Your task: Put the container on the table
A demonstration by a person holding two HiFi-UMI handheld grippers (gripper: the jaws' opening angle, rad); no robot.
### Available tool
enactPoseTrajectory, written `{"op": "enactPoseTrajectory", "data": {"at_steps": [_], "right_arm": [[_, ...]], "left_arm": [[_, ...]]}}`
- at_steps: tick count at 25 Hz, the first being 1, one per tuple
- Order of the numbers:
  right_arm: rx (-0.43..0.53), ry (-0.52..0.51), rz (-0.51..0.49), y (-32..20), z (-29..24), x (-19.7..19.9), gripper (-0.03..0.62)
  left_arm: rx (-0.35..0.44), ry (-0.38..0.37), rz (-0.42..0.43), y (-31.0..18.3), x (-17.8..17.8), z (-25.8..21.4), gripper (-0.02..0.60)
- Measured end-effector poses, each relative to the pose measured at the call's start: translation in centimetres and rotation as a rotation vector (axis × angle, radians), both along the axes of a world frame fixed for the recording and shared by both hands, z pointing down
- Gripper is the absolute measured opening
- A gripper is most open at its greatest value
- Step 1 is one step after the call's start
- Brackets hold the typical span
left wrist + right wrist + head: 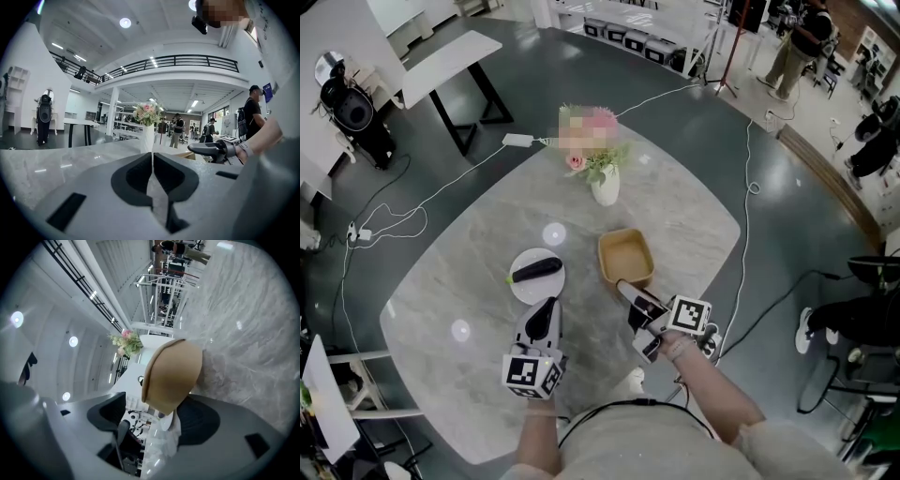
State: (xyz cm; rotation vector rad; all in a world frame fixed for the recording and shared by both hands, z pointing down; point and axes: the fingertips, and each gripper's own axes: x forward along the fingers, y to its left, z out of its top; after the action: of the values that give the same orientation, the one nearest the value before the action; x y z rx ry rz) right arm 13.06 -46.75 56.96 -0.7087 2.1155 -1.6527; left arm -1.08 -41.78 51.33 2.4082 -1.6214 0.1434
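Head view steeply above table [694,225], both gripper views low, sharing flowers [146,114]

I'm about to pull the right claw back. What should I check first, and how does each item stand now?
1. Container sits upright on the table: ok.
2. Right claw open, pads off the container: ok.
3. Container rim out from between the right claw's jaws: not ok; it lies between them, so back straight out.
4. Container apart from the plate and the vase: ok.
5. Left claw shut, with nothing between its jaws: ok.
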Motion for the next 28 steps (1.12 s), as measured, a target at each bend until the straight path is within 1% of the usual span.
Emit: {"op": "enactPoseTrajectory", "data": {"at_steps": [2, 5, 7, 8, 10, 12, 16, 21, 24, 26, 28], "right_arm": [[0.044, 0.017, -0.062, 0.5, -0.5, -0.5, 0.334], [0.092, 0.107, -0.155, 1.3, -0.3, -1.2, 0.321], [0.101, 0.157, -0.184, 1.5, 0.2, -1.3, 0.271], [0.097, 0.164, -0.185, 1.6, 0.4, -1.2, 0.246], [0.075, 0.155, -0.170, 1.6, 0.7, -0.8, 0.194], [0.048, 0.140, -0.157, 1.8, 1.1, -0.6, 0.158], [0.010, 0.149, -0.166, 2.6, 1.9, -0.4, 0.153], [-0.052, 0.141, -0.189, 3.3, 2.8, -1.1, 0.153], [-0.129, 0.155, -0.180, 3.9, 3.9, -0.9, 0.158], [-0.200, 0.174, -0.154, 4.1, 4.8, -0.4, 0.161], [-0.238, 0.184, -0.128, 4.0, 5.5, -0.1, 0.161]], "left_arm": [[0.000, 0.002, -0.003, -0.1, -0.1, 0.1, 0.015], [0.000, 0.006, -0.006, -0.2, -0.2, 0.1, 0.015], [0.000, 0.008, -0.005, -0.3, -0.2, 0.1, 0.015], [0.001, 0.009, -0.004, -0.3, -0.1, 0.0, 0.015], [0.002, 0.010, -0.004, -0.3, -0.1, 0.0, 0.015], [0.002, 0.012, -0.006, -0.3, -0.1, 0.0, 0.015], [0.003, 0.017, -0.009, -0.1, -0.1, 0.0, 0.015], [0.007, 0.023, -0.006, -0.5, -0.3, -0.1, 0.015], [0.007, 0.027, -0.006, -0.5, -0.3, -0.2, 0.015], [0.005, 0.028, -0.004, -0.5, -0.2, -0.1, 0.015], [0.002, 0.029, -0.003, -0.5, -0.2, -0.1, 0.015]]}}
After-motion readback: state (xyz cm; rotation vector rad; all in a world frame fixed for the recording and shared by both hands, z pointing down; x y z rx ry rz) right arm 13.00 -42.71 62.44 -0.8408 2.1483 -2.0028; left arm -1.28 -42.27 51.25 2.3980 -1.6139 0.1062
